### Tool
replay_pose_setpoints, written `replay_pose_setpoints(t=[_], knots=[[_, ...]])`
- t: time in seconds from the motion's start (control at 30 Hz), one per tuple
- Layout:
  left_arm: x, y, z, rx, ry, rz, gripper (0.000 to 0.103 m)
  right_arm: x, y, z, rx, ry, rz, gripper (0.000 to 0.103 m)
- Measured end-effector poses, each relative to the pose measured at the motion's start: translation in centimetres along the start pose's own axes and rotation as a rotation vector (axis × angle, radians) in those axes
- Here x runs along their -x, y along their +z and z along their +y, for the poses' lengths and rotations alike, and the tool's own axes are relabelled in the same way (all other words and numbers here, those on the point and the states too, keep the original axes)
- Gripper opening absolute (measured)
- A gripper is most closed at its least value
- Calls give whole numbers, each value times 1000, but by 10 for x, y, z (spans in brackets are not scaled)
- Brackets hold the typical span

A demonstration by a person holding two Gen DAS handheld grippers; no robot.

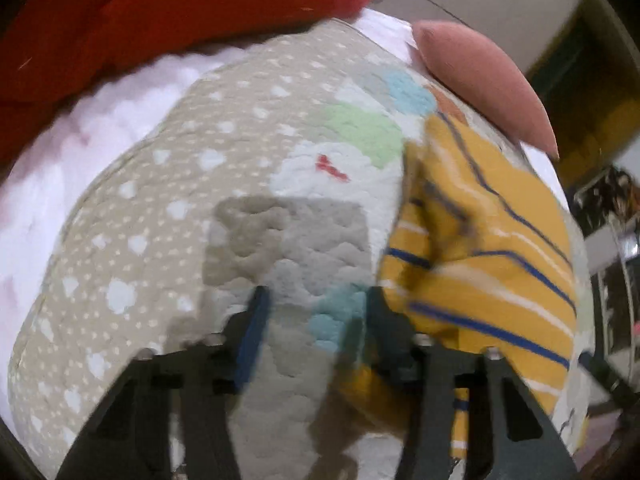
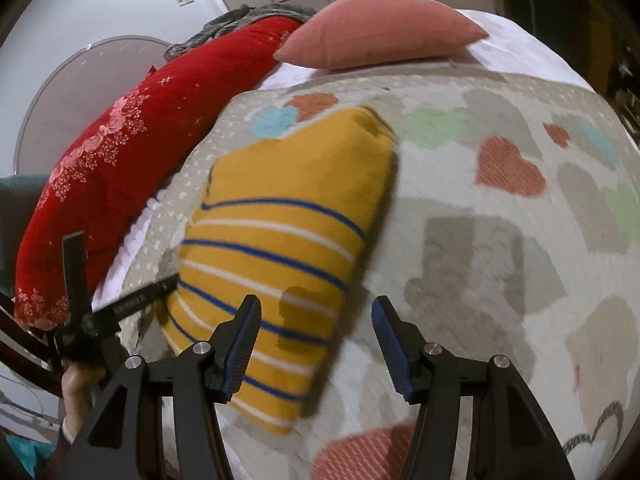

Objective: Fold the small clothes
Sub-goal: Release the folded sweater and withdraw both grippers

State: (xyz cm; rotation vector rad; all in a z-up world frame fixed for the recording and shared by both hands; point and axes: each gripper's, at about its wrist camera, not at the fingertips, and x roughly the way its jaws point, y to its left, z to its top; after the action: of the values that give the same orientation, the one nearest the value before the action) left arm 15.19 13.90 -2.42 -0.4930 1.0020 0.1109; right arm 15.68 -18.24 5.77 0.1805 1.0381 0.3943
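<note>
Left wrist view: the left gripper (image 1: pixel 316 304), black with blue-faced pads, points down at a quilted beige bedcover (image 1: pixel 168 208) patterned with small white clouds and pastel heart patches. Its jaws stand partly apart with only bedcover showing between them; nothing is held. The small mustard-yellow knitted garment with blue and white stripes (image 1: pixel 492 248) lies bunched on the bedcover just to the right of the gripper, its edge reaching the right finger; the blur leaves contact undecided. A salmon-pink cushion (image 1: pixel 484 80) rests beyond the garment, and a red blanket (image 1: pixel 180 8) lies along the far edge.

Right wrist view: the right gripper (image 2: pixel 316 340) hangs over the near corner of the same garment (image 2: pixel 288 240), which here appears folded into a roughly rectangular packet lying flat on the bedcover (image 2: pixel 480 280). The jaws are well apart and grip nothing; the left pad overlaps the garment's lower stripes, the right pad the bare cover. The left gripper (image 2: pixel 132 300), held by a hand (image 2: pixel 80 392), sits at the garment's left edge. The pink cushion (image 2: pixel 380 32) and red blanket with floral print (image 2: pixel 120 168) border the cover.
</note>
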Motion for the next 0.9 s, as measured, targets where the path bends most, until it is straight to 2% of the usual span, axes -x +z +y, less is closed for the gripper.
replay_pose_setpoints(t=[0.1,0.2,0.37,0.4,0.6,0.67,0.8,0.9], knots=[[12,-3,11,28,-44,3,43,4,-12,-17,-39,9,0,63],[40,-18,13,-5,-53,-26,49,13,-29,-31,-97,37,-19,63],[97,-58,1,-85,-13,-171,79,33,-65,-25,-90,23,-77,69],[106,-70,-1,-96,-2,-198,81,35,-72,-23,-90,22,-79,70],[125,-117,-10,-97,15,-200,82,35,-111,-10,-101,26,-80,70],[125,-131,-17,-133,10,-188,82,36,-120,-7,-94,18,-76,70],[134,-163,-38,-237,56,-201,82,37,-139,-1,-83,-6,-69,70],[139,-179,-45,-272,62,-198,82,44,-152,1,-85,-16,-78,70]])
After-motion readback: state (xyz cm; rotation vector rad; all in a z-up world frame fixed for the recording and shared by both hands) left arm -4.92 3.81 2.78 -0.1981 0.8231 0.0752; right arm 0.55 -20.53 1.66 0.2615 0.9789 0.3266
